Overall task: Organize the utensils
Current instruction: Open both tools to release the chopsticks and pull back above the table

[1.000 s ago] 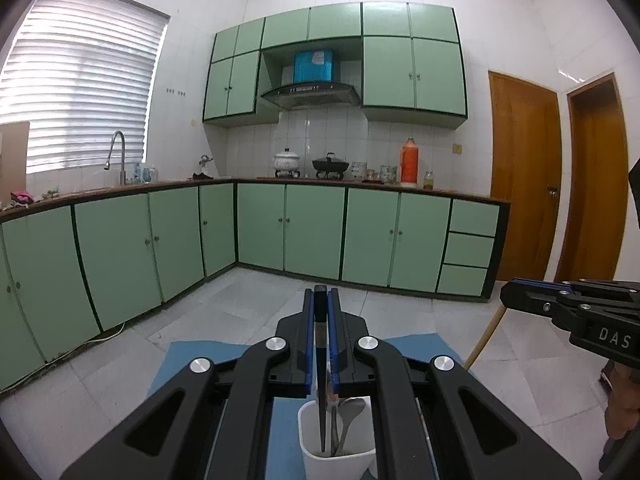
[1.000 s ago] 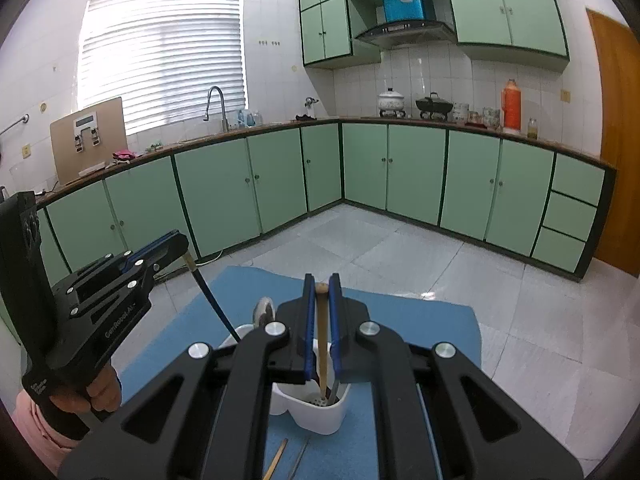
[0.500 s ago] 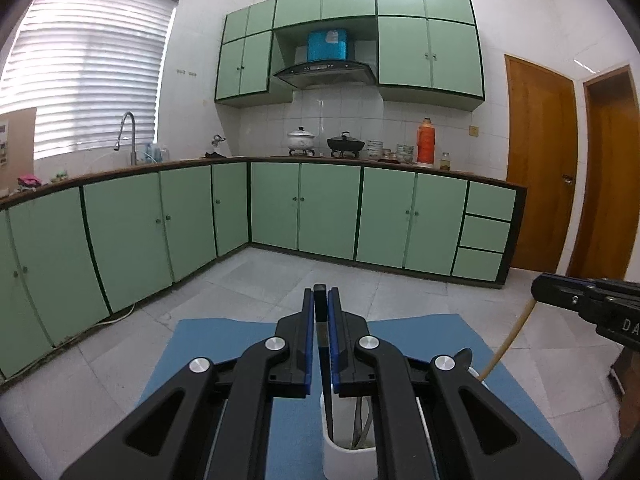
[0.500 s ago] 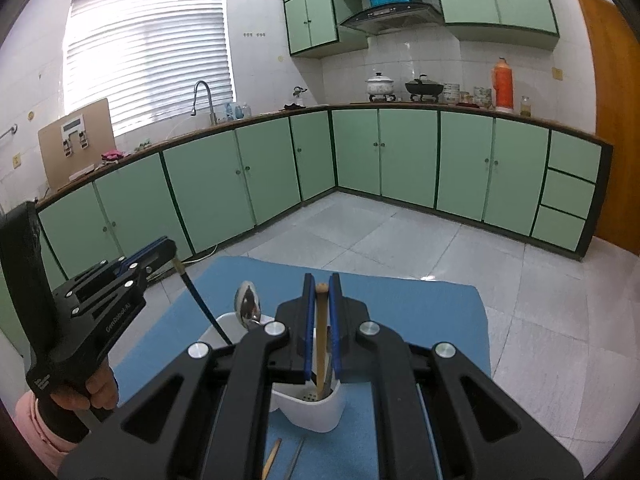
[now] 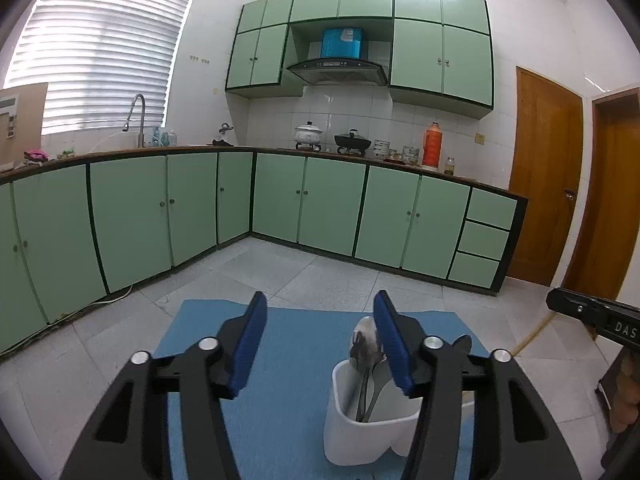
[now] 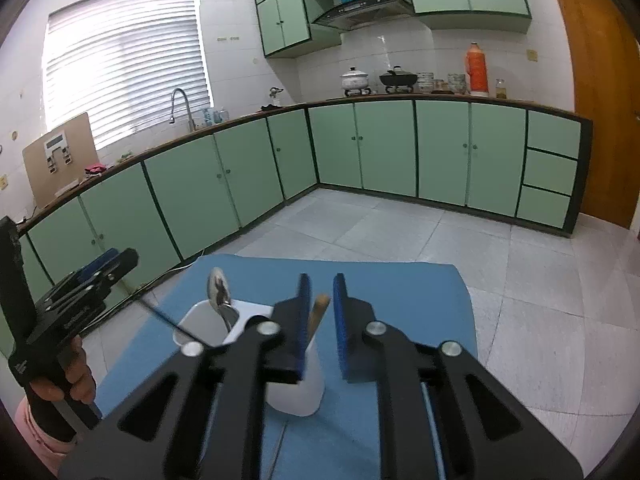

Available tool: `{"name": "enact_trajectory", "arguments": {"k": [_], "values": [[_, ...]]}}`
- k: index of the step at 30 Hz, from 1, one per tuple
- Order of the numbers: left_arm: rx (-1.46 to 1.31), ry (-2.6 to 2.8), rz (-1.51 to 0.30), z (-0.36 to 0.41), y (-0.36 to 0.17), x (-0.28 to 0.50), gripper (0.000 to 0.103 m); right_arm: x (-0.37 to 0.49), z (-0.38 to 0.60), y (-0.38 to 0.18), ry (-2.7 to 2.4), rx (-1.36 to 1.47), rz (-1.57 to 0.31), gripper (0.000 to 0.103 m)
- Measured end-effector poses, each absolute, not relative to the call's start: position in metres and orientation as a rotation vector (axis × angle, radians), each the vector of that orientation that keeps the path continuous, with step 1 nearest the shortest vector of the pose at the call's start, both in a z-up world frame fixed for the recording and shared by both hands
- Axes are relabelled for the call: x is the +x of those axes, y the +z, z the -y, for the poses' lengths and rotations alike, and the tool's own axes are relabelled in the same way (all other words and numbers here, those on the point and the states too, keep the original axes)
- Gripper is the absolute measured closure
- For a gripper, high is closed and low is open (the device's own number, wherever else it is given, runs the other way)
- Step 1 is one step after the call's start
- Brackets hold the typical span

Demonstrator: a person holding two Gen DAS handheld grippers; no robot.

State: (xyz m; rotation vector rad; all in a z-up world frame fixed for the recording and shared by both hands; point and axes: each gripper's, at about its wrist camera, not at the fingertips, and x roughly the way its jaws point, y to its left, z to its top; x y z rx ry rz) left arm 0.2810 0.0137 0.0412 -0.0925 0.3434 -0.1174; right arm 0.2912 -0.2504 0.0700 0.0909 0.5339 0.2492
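A white utensil holder (image 5: 360, 428) stands on a blue mat (image 5: 280, 360) with a metal spoon (image 5: 363, 344) in it. My left gripper (image 5: 320, 340) is just left of the holder, its jaws opening wide with nothing between them. In the right wrist view a thin black utensil (image 6: 168, 320) leans out of the holder's (image 6: 298, 396) left compartment toward the left gripper (image 6: 114, 266). My right gripper (image 6: 322, 316) hangs over the holder, jaws opening. A wooden stick (image 6: 320, 308) stands loose between its pads, lower end in the holder.
A hand (image 6: 76, 376) holds the left gripper's grip. The right gripper's body (image 5: 600, 316) juts in from the right edge of the left wrist view. Grey tiled floor surrounds the mat, with green cabinets (image 5: 320, 204) and wooden doors (image 5: 544, 200) beyond.
Both grippers sank toward the holder while shut on their utensils. Now both jaws have parted: the black utensil and the wooden stick rest in the holder.
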Motion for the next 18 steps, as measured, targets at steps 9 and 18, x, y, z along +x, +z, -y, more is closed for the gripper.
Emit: {"name": "enact_trajectory", "arguments": {"k": [9, 18], "values": [[-0.125, -0.101, -0.327, -0.024, 0.043, 0.275, 0.029, 0.283, 0.262, 0.065, 0.226, 0.114, -0.513, 0.049], [-0.143, -0.097, -0.284, -0.03, 0.05, 0.241, 0.017, 0.249, 0.273, 0.062, 0.226, 0.127, -0.462, 0.033]]}}
